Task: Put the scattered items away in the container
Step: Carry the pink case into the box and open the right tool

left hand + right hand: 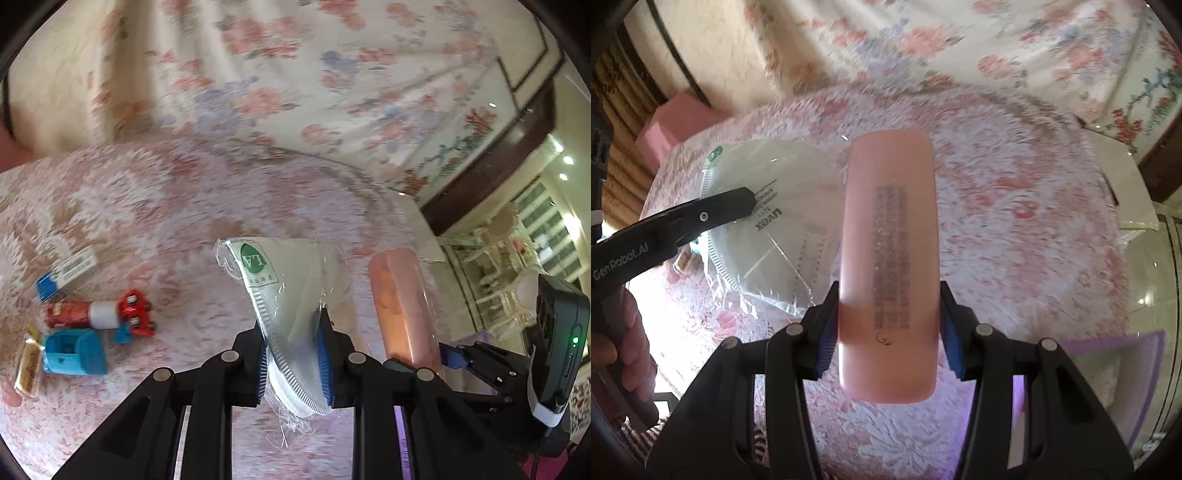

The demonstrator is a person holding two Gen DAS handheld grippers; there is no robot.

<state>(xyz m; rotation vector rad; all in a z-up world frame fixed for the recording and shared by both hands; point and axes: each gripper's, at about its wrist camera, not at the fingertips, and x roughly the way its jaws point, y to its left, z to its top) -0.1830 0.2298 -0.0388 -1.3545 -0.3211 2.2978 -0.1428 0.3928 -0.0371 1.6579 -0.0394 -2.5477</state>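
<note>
My left gripper (293, 360) is shut on a white face mask (291, 295) sealed in clear plastic, lifted above the pink patterned rug (166, 206). The same face mask (772, 221) shows at the left of the right wrist view, with the left gripper's finger (713, 214) on it. My right gripper (888, 328) is shut on a long pink case (888, 258) with printed text, also held in the air. That pink case (400, 306) appears right of the mask in the left wrist view, with the right gripper (480, 363) beneath it.
On the rug at left lie a blue-and-white box (66, 275), a red-and-white tube (83, 314), a red toy (135, 314), a blue sharpener-like item (74, 352) and a yellow packet (29, 365). A purple container's edge (1126, 350) shows lower right. A floral bedspread (314, 92) lies behind. A hand (624, 332) grips the left handle.
</note>
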